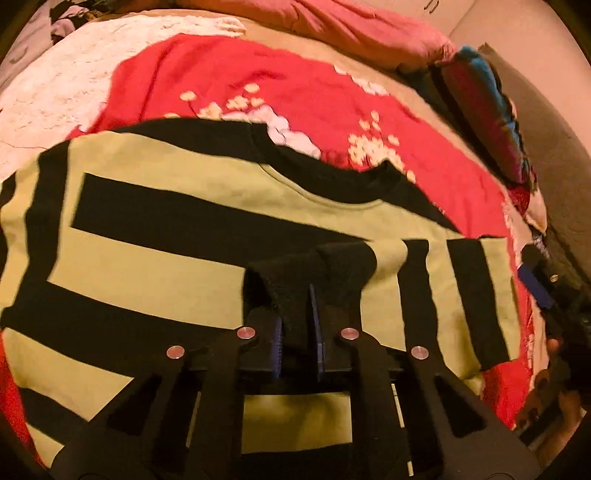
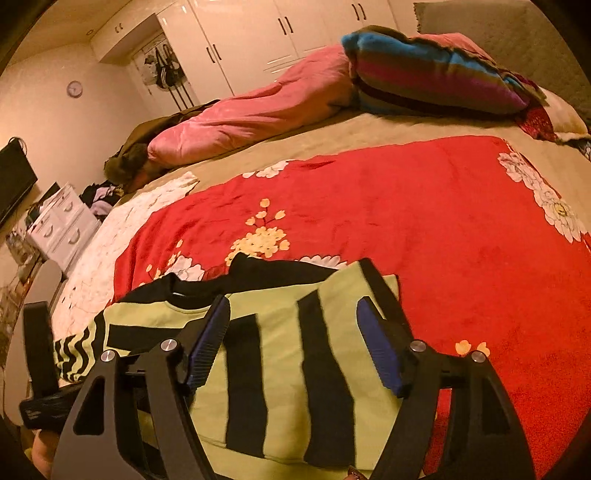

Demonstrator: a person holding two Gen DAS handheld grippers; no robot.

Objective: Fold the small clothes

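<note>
A small yellow-green shirt with black stripes (image 1: 166, 206) lies flat on a red flowered blanket (image 1: 229, 77), its black collar (image 1: 343, 188) toward the far side. My left gripper (image 1: 297, 306) is shut on a bunched black fold of the shirt near its sleeve. In the right wrist view, the shirt (image 2: 280, 354) lies beneath my right gripper (image 2: 292, 302). That gripper is open, and its blue pads (image 2: 380, 350) stand wide apart over the striped sleeve without pressing it. The right gripper's blue pad (image 1: 535, 284) also shows at the right edge of the left wrist view.
The red blanket (image 2: 424, 221) covers a beige bed. A pink duvet (image 2: 251, 114) and a striped pillow (image 2: 424, 74) lie at the far side, and a white lace cloth (image 2: 110, 236) lies to the left. White wardrobes (image 2: 258, 33) and a small drawer unit (image 2: 62, 225) stand beyond.
</note>
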